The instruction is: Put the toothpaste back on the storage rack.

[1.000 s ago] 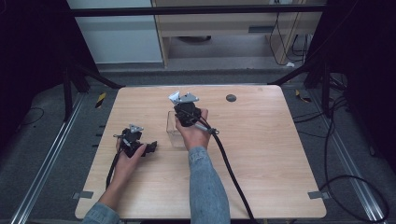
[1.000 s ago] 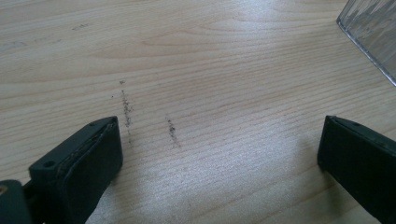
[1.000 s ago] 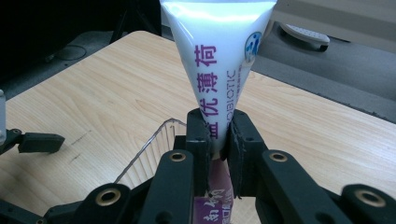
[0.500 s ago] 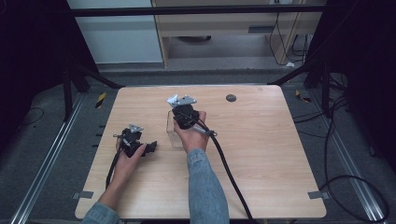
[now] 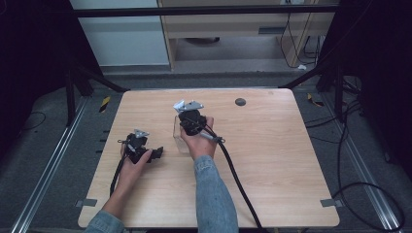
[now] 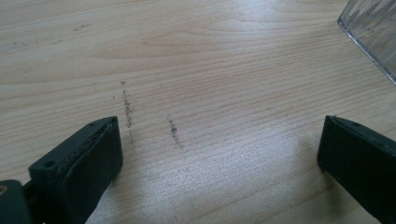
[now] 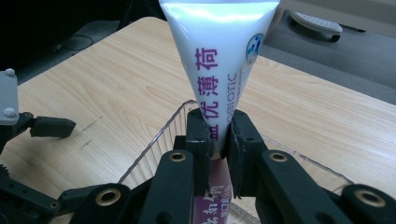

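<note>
Over the pale wooden bench [image 5: 272, 160], the right tongs [image 7: 218, 135] are easing a gripped white toothpaste tube [image 7: 219, 51] nearer the clear ribbed plastic box [image 7: 159, 140]; left tongs [image 6: 219, 154] are gaping empty

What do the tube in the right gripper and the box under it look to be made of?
Tube: looks like soft glossy white plastic, with a sheen, a flat crimped end and printed purple text. Box: apparently clear rigid plastic, see-through with fine ribbed walls; glass can't be excluded. The right gripper clamps the tube.
</note>
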`<state>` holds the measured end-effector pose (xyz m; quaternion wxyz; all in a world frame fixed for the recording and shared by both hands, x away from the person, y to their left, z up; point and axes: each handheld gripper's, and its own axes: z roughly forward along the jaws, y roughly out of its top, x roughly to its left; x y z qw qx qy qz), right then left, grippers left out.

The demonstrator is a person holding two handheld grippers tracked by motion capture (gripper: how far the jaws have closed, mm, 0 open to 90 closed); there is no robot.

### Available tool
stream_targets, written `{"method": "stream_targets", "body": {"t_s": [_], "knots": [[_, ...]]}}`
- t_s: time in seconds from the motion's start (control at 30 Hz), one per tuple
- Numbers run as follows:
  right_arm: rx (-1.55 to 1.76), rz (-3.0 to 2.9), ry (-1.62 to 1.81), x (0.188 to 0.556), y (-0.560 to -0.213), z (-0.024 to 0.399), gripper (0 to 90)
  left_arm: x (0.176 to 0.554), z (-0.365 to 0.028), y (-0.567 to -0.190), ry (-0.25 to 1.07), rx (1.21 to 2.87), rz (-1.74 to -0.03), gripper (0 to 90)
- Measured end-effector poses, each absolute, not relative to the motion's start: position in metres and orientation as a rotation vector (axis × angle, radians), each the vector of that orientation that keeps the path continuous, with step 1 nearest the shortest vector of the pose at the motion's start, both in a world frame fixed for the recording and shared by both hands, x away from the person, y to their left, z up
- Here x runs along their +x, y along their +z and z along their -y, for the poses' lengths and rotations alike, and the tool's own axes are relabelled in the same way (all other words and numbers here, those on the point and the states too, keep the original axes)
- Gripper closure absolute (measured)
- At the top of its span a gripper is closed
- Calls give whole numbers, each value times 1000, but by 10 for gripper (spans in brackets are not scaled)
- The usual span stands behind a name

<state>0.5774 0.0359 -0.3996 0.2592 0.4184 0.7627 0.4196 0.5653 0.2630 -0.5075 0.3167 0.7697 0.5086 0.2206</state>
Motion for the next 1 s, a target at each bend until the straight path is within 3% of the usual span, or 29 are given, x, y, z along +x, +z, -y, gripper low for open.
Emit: {"method": "stream_targets", "body": {"t_s": [1.0], "knots": [[1115, -2105, 1085, 586, -398, -52, 792, 566, -264, -508, 580, 2021, -1339, 0]]}}
